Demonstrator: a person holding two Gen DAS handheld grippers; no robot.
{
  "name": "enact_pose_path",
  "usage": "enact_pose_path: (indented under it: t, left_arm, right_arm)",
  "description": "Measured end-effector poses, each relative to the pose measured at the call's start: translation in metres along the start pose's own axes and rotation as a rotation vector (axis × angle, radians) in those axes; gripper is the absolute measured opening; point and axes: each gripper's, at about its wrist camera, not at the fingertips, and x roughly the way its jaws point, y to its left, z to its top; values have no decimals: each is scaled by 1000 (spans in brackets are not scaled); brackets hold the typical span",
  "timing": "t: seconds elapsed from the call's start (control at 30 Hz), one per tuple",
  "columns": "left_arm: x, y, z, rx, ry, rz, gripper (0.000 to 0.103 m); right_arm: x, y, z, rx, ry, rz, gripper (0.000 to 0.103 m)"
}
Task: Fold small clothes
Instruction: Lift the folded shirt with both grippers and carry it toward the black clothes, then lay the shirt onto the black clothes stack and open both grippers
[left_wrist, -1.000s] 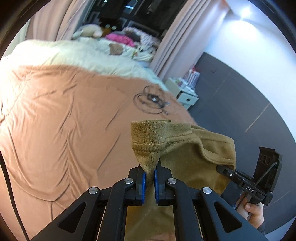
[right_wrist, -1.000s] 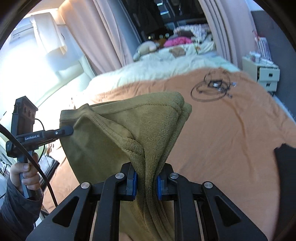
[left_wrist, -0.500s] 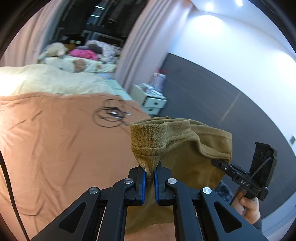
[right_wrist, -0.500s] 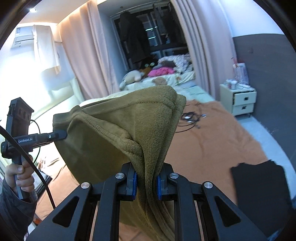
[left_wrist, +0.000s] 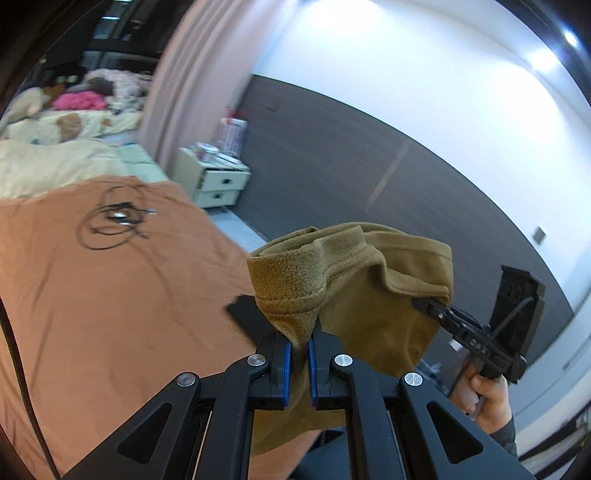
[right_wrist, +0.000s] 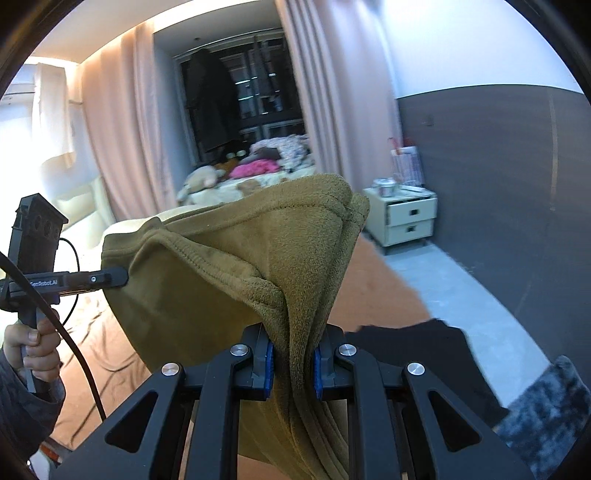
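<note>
Above the bed covered in an orange-brown sheet (left_wrist: 110, 314), an olive-green fleece garment (right_wrist: 229, 280) is held aloft, pinched at opposite hem ends by the closed jaws of the left gripper (left_wrist: 298, 350) and right gripper (right_wrist: 291, 363).

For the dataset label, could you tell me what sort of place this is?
Most likely a home bedroom: a bed under an orange cover, a white bedside cabinet with drawers, and floor-length pink curtains at a dark window.
</note>
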Motion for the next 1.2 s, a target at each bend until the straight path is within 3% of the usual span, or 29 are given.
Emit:
enact_pose_path:
  t: [0.37,0.6,0.77,1.2]
  left_arm:
    - [85,-85,-5,88,111,-169,7]
    - [130,-100,-15,89,169,-220,7]
    - [172,-78,-20,52,213,-213,7]
    - [269,24,-18,-62,287,-126,7]
  right_arm:
    - [-57,0,-28,55,-36,-149,12]
    - [-58,18,-31,83,-35,-232,12]
    - [-35,27,-35,100,-4,-256,12]
    - [107,102,-34,105,118,-243,12]
